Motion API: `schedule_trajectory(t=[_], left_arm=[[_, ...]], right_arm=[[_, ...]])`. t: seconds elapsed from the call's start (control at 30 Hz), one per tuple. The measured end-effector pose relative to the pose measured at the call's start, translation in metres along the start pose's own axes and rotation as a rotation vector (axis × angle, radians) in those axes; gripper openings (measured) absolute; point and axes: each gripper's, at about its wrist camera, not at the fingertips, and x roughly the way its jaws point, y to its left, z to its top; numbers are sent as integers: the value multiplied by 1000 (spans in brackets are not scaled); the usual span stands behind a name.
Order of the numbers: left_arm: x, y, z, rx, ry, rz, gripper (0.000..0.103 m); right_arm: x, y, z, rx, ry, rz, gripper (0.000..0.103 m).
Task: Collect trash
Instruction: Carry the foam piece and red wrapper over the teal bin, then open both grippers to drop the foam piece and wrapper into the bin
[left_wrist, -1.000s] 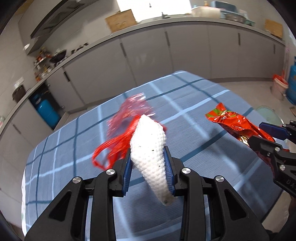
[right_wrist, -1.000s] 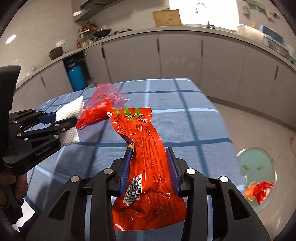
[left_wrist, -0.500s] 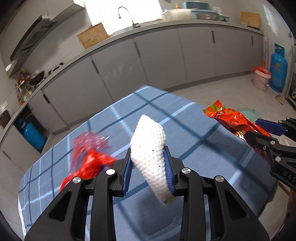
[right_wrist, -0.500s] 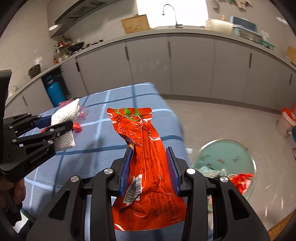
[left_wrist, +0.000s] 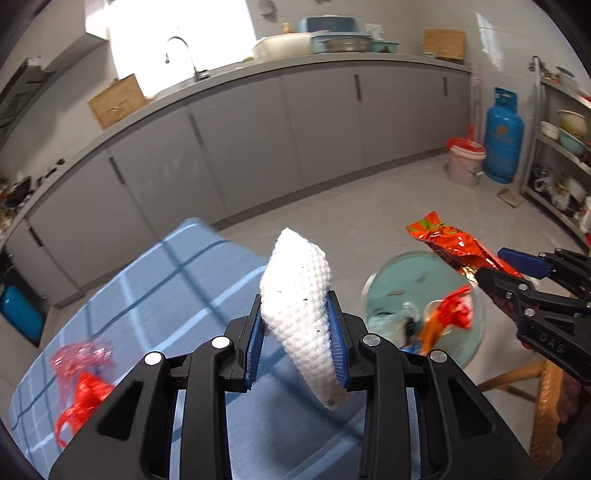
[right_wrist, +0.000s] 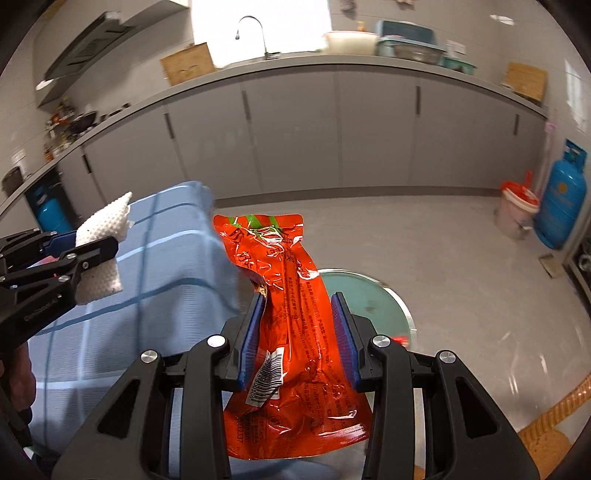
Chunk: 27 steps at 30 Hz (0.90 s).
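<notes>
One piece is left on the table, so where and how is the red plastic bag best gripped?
Pinch the red plastic bag from above at its bunched red middle: the clear top is flimsy, the loose strip below would slip. It lies crumpled on the blue checked tablecloth.

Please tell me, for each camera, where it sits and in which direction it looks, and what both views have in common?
Left wrist: sits on the left gripper, looks forward and down past the tissue to the table edge and bin; right gripper at right.
Right wrist: sits on the right gripper, looks over the wrapper to the bin; left gripper and a hand at left.
Shared: both grippers, table, bin, counter.
</notes>
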Motion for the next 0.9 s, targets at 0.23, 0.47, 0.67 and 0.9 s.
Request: schedule_trajectory(t=[0.23, 0.47, 0.67, 0.9], left_arm=[[18, -35, 11, 28, 0, -83, 33], [33, -51, 11, 38, 1, -113, 70], [44, -48, 4, 33, 38, -82, 77], [38, -35, -2, 20, 36, -46, 82]], right_arm=[[14, -29, -5, 40, 17, -34, 39], [32, -52, -11, 126, 3, -19, 56], [34, -61, -17, 148, 12, -34, 56], [30, -57, -20, 165, 2, -23, 62]])
